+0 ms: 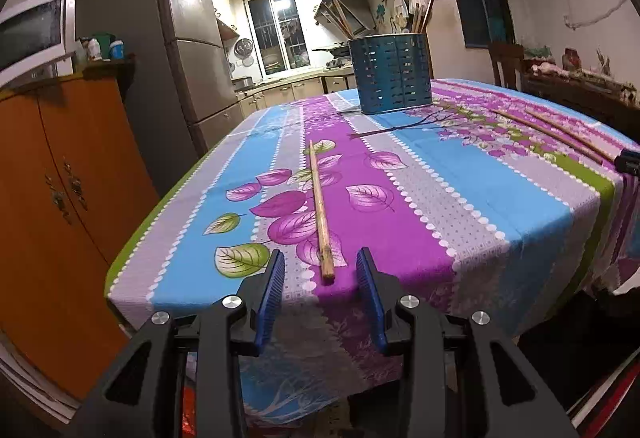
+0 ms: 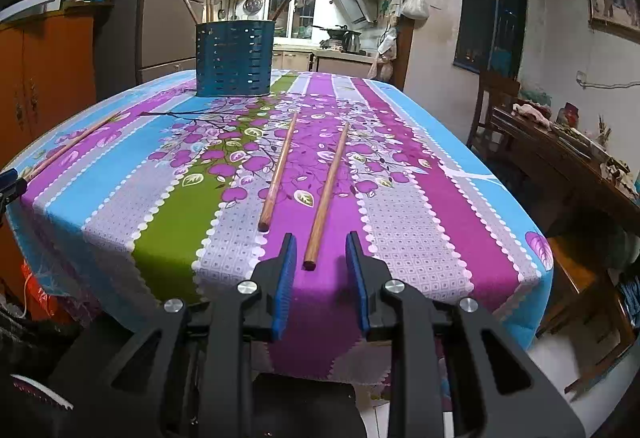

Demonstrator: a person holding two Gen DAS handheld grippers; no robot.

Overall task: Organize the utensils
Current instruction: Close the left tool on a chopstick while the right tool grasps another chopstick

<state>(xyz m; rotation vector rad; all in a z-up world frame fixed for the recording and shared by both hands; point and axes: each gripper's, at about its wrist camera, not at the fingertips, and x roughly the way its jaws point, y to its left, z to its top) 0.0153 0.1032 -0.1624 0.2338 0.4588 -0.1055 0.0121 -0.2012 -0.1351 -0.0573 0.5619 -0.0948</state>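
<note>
A blue perforated utensil holder (image 1: 391, 74) with several sticks in it stands at the far side of the table; it also shows in the right wrist view (image 2: 234, 58). In the left wrist view a single wooden chopstick (image 1: 320, 210) lies on the cloth, its near end between the tips of my open left gripper (image 1: 321, 265). In the right wrist view two chopsticks lie side by side: the left one (image 2: 278, 174) and the right one (image 2: 328, 194), whose near end lies between the tips of my open right gripper (image 2: 321, 248). Both grippers are empty.
The table has a striped floral cloth (image 1: 460, 198) with its front edge just under both grippers. An orange cabinet (image 1: 60, 178) and a fridge (image 1: 192, 58) stand to the left. A chair (image 2: 496, 98) and a cluttered wooden side table (image 2: 568, 158) stand to the right.
</note>
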